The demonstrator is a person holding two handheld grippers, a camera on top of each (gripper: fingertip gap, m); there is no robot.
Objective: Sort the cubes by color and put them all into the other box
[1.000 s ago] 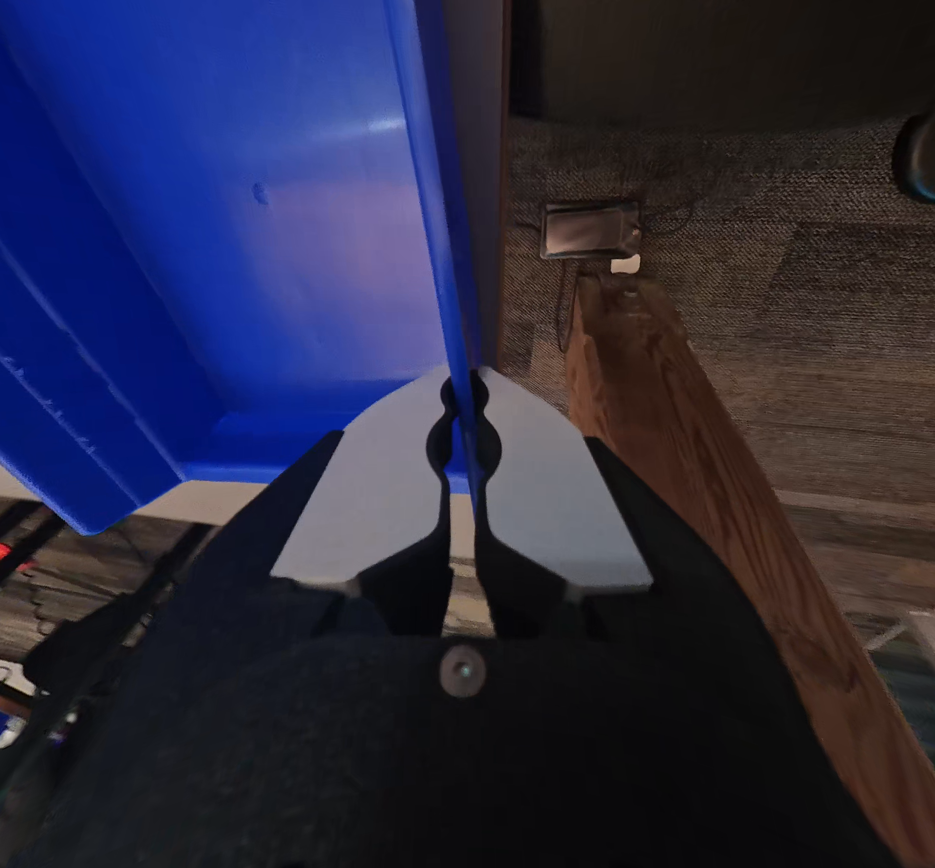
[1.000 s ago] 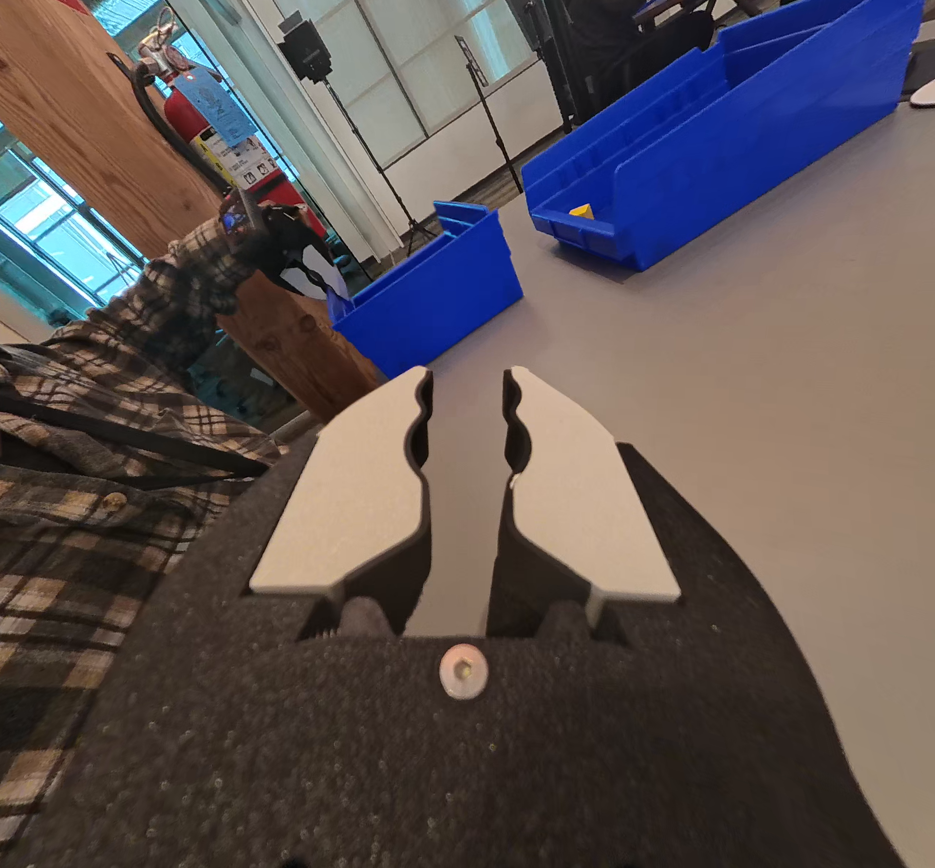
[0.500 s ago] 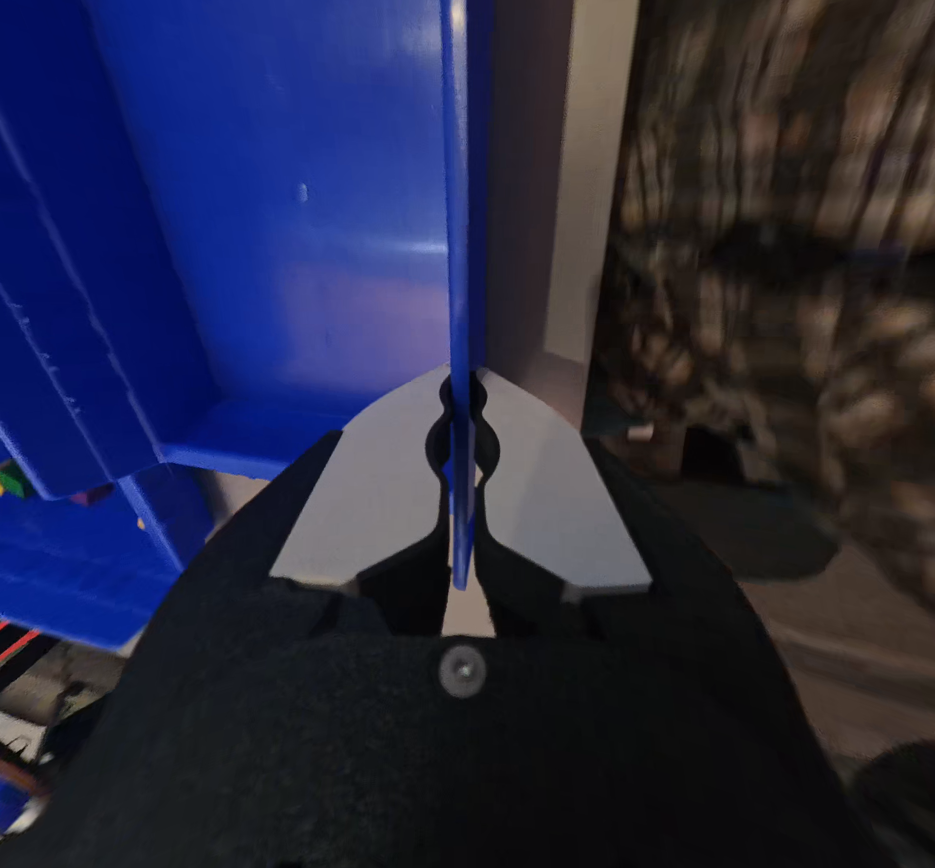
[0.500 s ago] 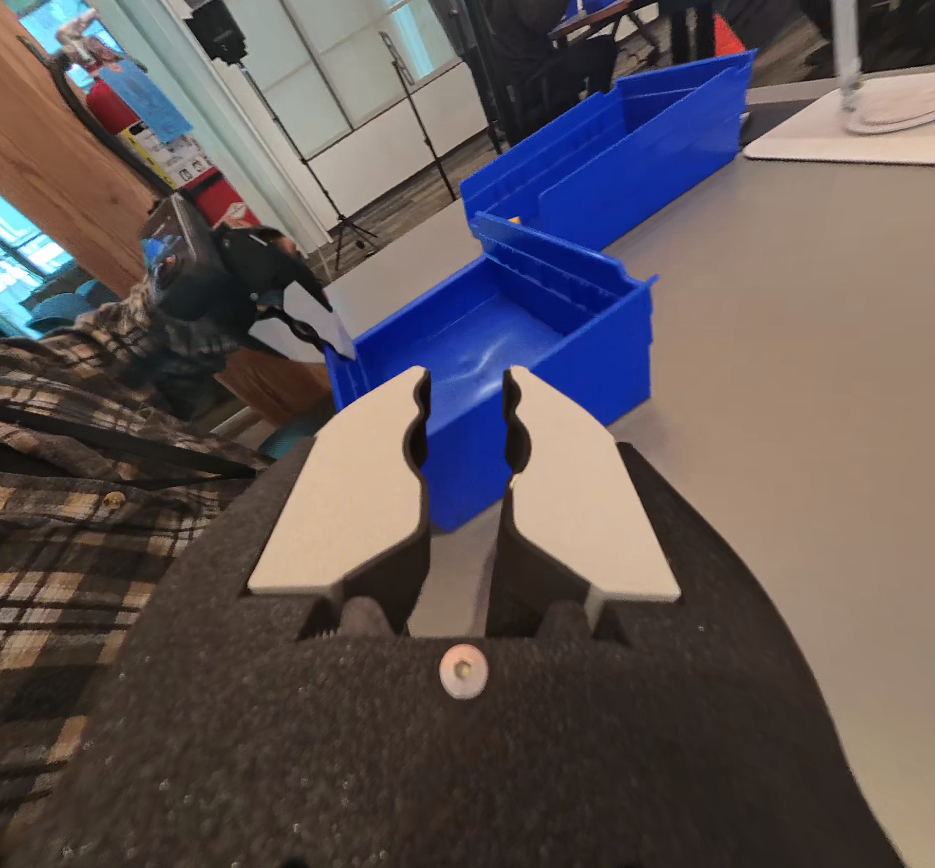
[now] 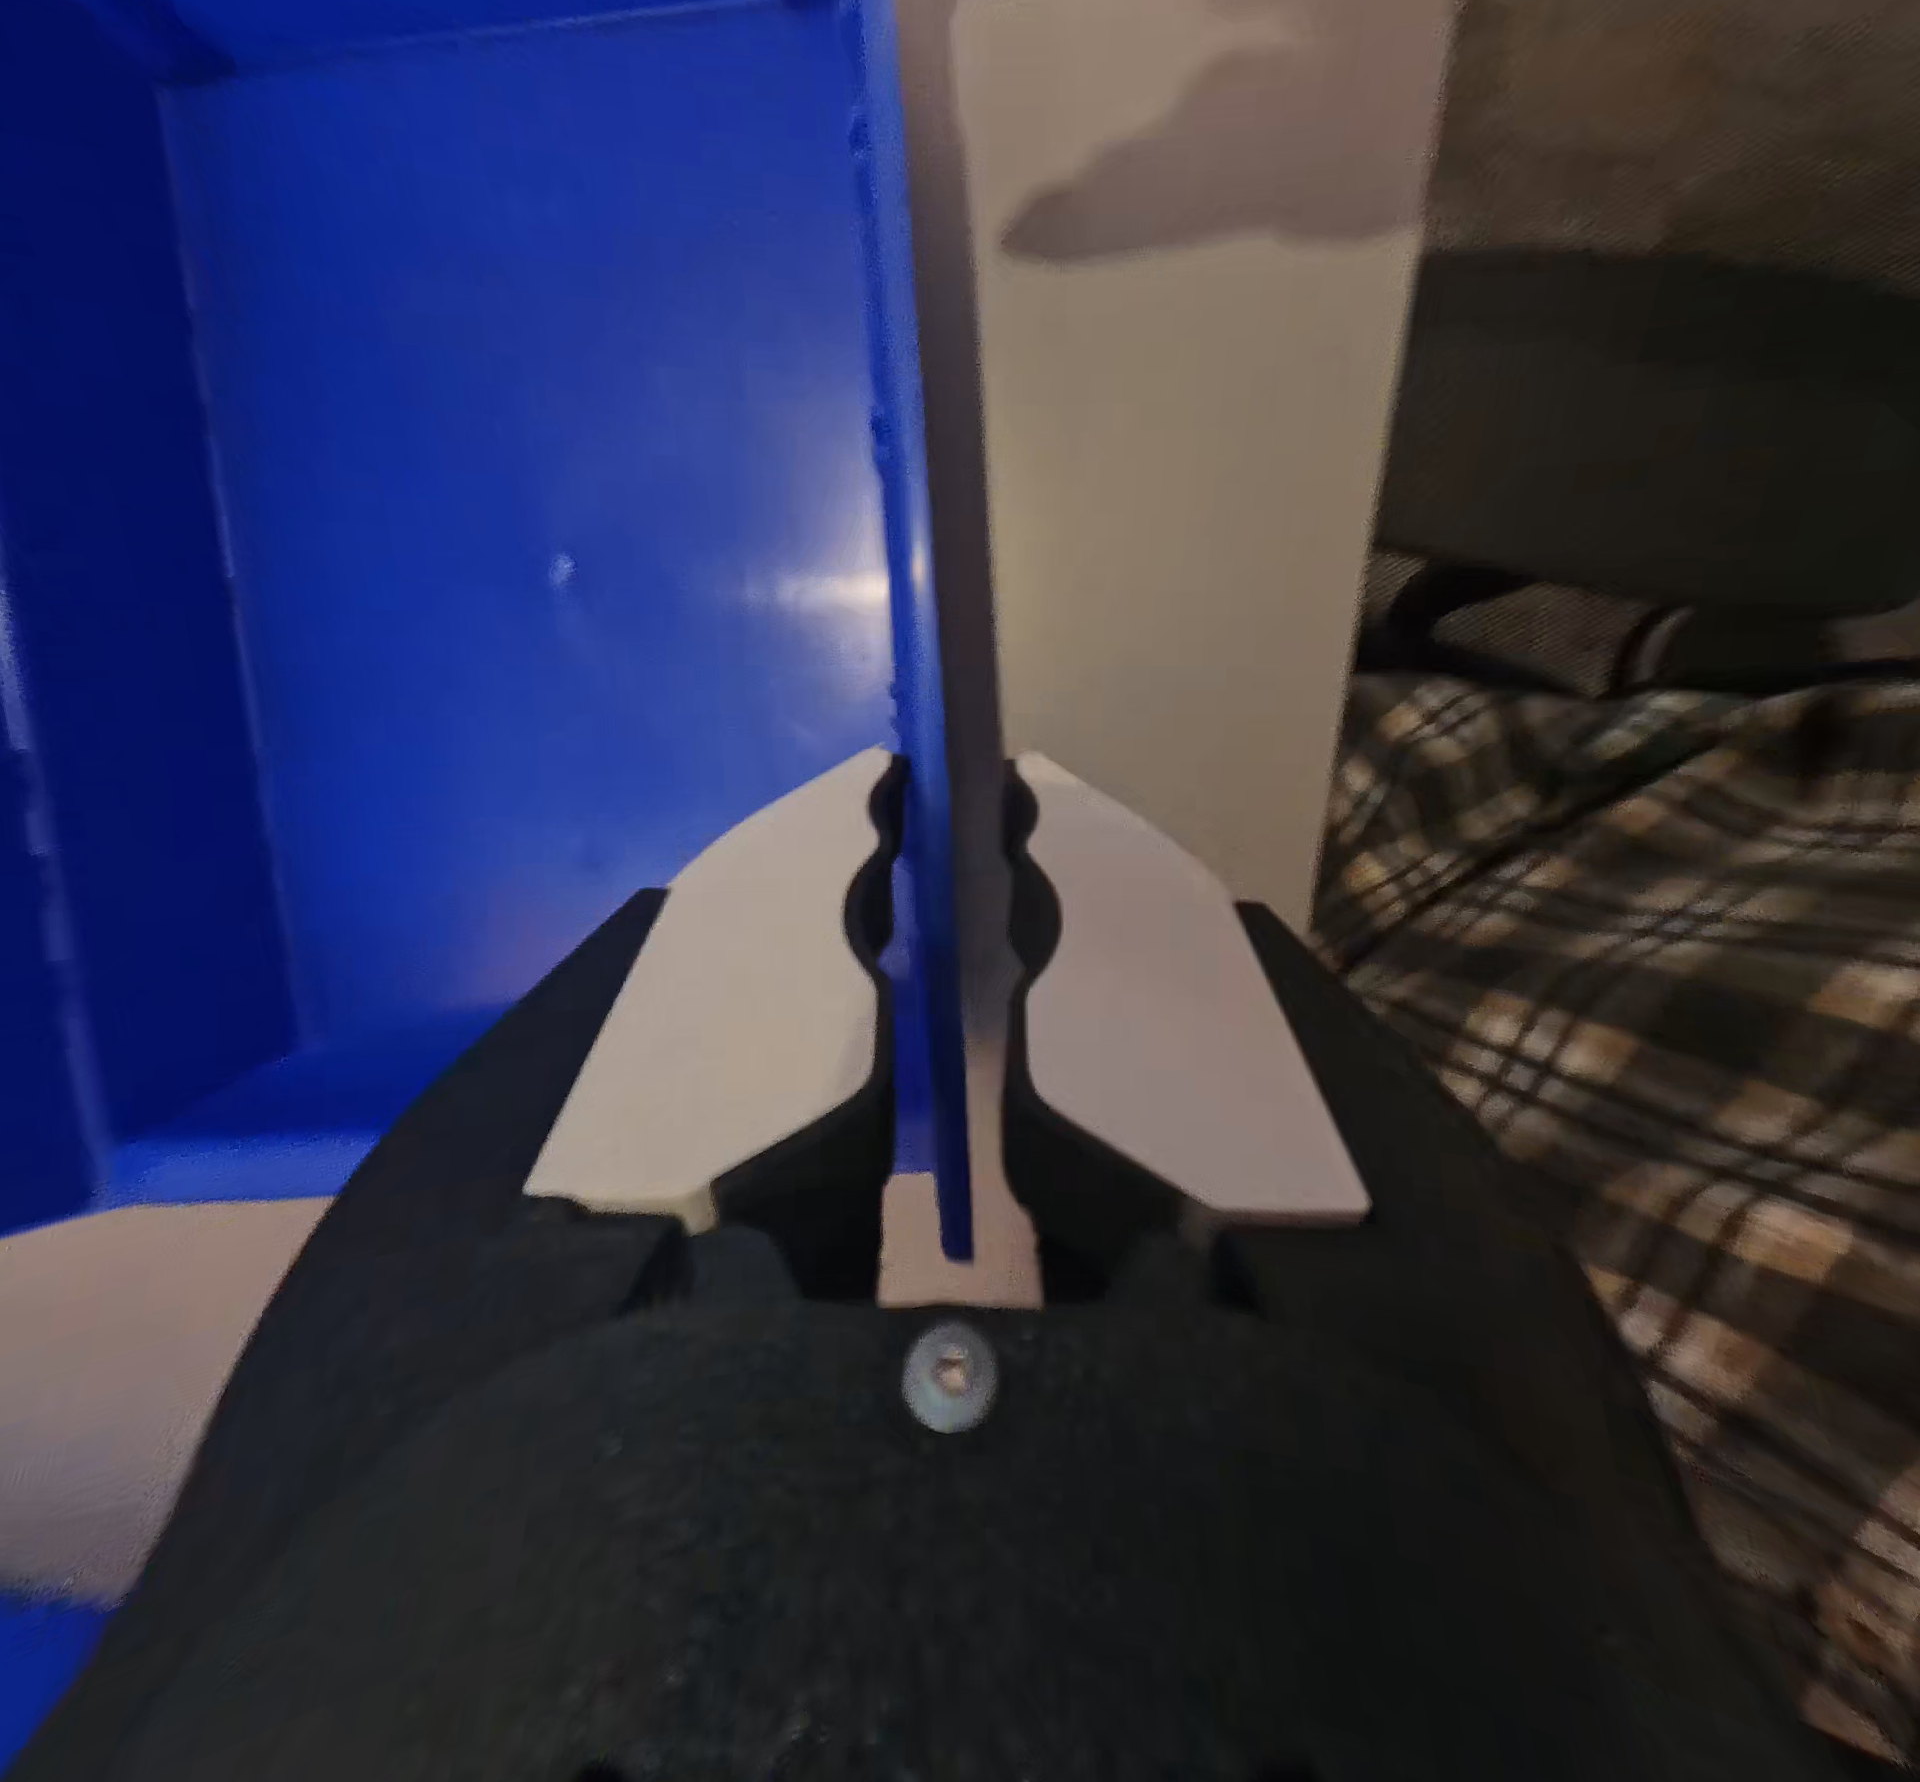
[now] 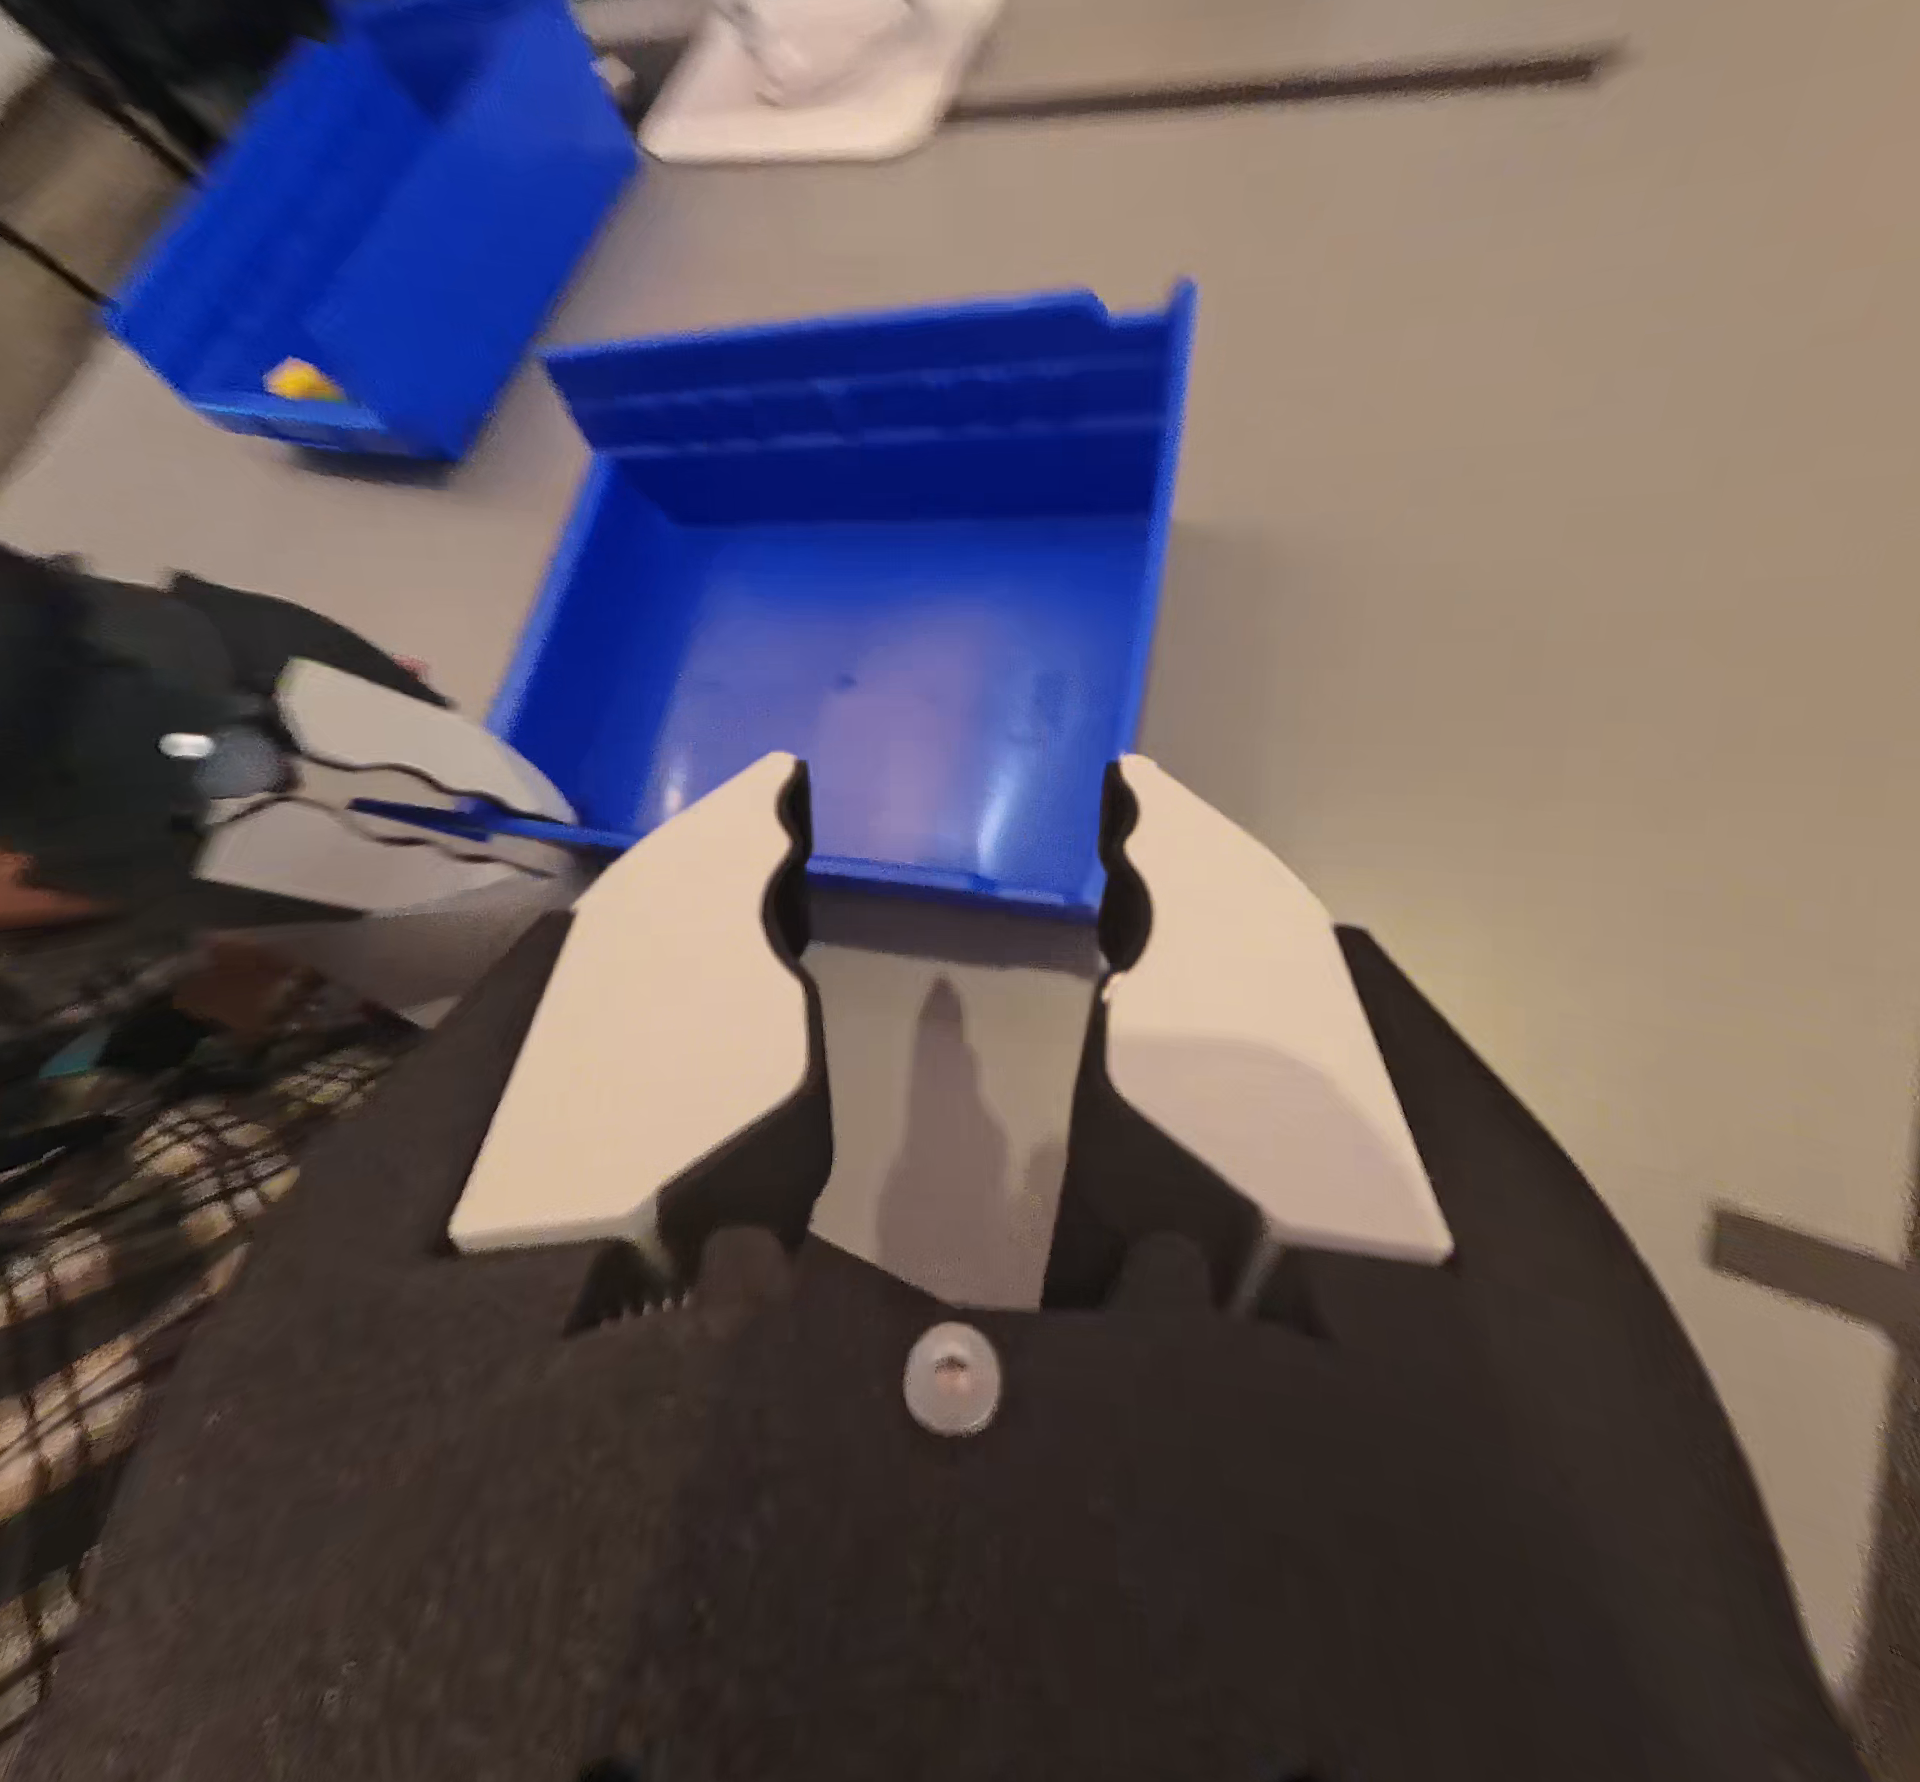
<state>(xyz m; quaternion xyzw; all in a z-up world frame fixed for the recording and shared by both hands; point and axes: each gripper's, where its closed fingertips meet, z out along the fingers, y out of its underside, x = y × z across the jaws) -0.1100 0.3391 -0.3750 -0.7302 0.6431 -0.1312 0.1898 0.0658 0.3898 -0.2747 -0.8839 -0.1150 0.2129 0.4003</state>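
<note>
Left gripper (image 5: 951,911) straddles the empty blue bin's (image 6: 862,672) side wall, jaws slightly slack. Right gripper (image 6: 951,859) released, holding nothing. Cubes (image 6: 301,378) sit in the far blue bin (image 6: 436,205). Risk: loose pinch, bin slips or skews on the table (image 6: 1507,537).

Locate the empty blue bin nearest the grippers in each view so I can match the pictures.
Left wrist view: the blue bin fills the left half.
Right wrist view: the same bin sits centre, on the grey table.
Shared landmark: the left gripper straddling its side wall at the near corner.
</note>
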